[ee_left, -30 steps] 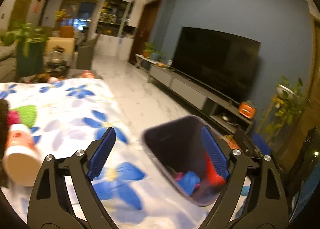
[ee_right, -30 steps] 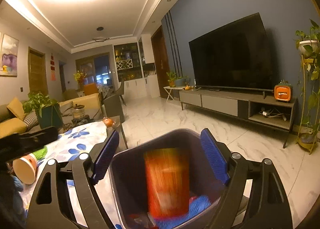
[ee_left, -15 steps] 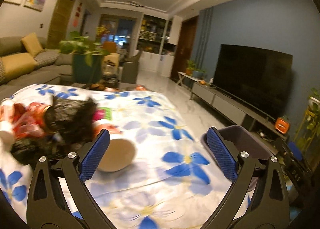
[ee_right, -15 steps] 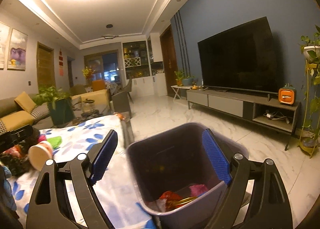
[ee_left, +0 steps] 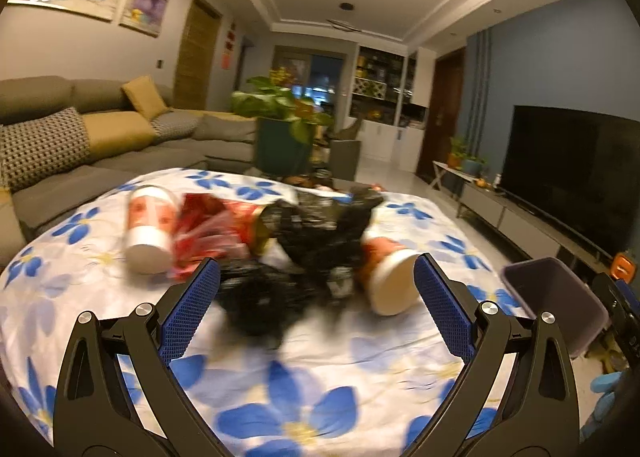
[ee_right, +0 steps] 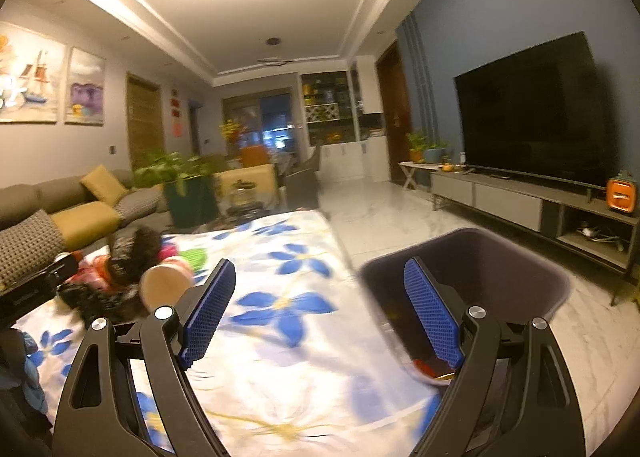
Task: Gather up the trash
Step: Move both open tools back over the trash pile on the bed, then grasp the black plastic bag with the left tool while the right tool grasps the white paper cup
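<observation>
Black crumpled bags (ee_left: 304, 257) and two paper cups (ee_left: 390, 283) lie mid-table; both tongs, left (ee_left: 316, 309) and right (ee_right: 320, 317), gape wide and empty, so close squarely on one piece, then carry it to the bin (ee_right: 520, 269) off the table's right edge.

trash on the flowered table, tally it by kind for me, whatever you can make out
Paper cups: 2, one at the left, one at the right
Black plastic bags: 1 crumpled heap, blurred, possibly more than one
Red wrappers: 1 bundle
Green item: 1
Total: 5
</observation>
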### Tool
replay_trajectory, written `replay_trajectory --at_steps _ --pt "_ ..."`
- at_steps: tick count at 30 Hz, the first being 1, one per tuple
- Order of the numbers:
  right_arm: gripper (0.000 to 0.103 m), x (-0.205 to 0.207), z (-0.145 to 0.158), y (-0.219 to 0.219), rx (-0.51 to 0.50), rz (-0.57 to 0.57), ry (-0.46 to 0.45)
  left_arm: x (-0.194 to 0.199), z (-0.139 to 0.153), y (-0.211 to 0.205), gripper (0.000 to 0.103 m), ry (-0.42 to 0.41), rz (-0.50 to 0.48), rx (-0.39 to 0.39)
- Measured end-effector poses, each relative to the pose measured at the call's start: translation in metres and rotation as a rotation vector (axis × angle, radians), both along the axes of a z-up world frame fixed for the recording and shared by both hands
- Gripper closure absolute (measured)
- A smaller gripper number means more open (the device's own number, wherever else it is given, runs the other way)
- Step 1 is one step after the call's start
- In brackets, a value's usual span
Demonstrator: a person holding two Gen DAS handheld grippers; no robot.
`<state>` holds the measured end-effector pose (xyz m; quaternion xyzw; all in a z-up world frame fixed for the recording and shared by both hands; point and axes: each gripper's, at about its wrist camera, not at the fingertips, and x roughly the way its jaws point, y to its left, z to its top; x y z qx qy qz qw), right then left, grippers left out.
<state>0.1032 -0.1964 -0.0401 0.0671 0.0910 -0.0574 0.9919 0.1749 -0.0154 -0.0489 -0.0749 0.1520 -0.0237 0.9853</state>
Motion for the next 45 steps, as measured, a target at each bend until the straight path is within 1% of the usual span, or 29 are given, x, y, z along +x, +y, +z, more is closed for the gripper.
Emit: replay_trajectory --at_steps 4,8,12,15,17,19,20,22,23,24,26,28,30,32,35,38,42,45 --pt "0.019 0.005 -0.002 0.029 -0.015 0.053 -0.003 -0.002 -0.005 0.021 0.007 0.020 0.029 0.002" --pt "0.020 0.013 -0.004 0.051 -0.018 0.094 -0.002 -0.004 -0.007 0.034 0.007 0.022 0.037 0.003" --pt "0.023 0.021 -0.008 0.070 -0.016 0.130 0.010 0.000 -0.009 0.037 0.007 0.033 0.024 0.009" --pt "0.024 0.027 -0.010 0.079 -0.013 0.152 0.017 0.009 -0.014 0.037 0.012 0.061 -0.012 0.009" --pt "0.024 0.030 -0.012 0.085 -0.014 0.159 0.020 0.019 -0.018 0.037 0.019 0.094 -0.036 0.005" --pt "0.024 0.037 -0.013 0.091 -0.012 0.171 0.027 0.028 -0.022 0.036 0.031 0.120 -0.056 0.004" --pt "0.026 0.039 -0.014 0.093 -0.011 0.175 0.030 0.032 -0.024 0.036 0.035 0.133 -0.066 0.005" --pt "0.029 0.048 -0.017 0.098 -0.004 0.189 0.045 0.040 -0.030 0.033 0.054 0.168 -0.085 0.012" --pt "0.030 0.052 -0.019 0.100 0.002 0.196 0.054 0.043 -0.033 0.032 0.059 0.186 -0.092 0.018" --pt "0.031 0.056 -0.020 0.102 0.006 0.202 0.061 0.045 -0.035 0.033 0.072 0.198 -0.098 0.018" --pt "0.033 0.064 -0.023 0.106 0.015 0.216 0.076 0.050 -0.041 0.034 0.085 0.225 -0.116 -0.002" --pt "0.036 0.069 -0.026 0.110 0.026 0.228 0.088 0.050 -0.043 0.039 0.090 0.228 -0.128 -0.034" --pt "0.041 0.079 -0.028 0.114 0.044 0.240 0.109 0.049 -0.043 0.043 0.097 0.223 -0.136 -0.057" --pt "0.045 0.084 -0.029 0.116 0.049 0.249 0.124 0.045 -0.042 0.045 0.099 0.208 -0.133 -0.058" --pt "0.049 0.093 -0.030 0.125 0.052 0.273 0.140 0.031 -0.036 0.053 0.100 0.169 -0.117 -0.077" --pt "0.053 0.102 -0.030 0.135 0.049 0.296 0.154 0.017 -0.028 0.063 0.100 0.127 -0.081 -0.090" --pt "0.057 0.111 -0.028 0.147 0.038 0.312 0.164 0.006 -0.019 0.074 0.100 0.077 -0.031 -0.084" --pt "0.060 0.117 -0.029 0.151 0.038 0.317 0.180 0.005 -0.018 0.073 0.100 0.076 -0.044 -0.069"
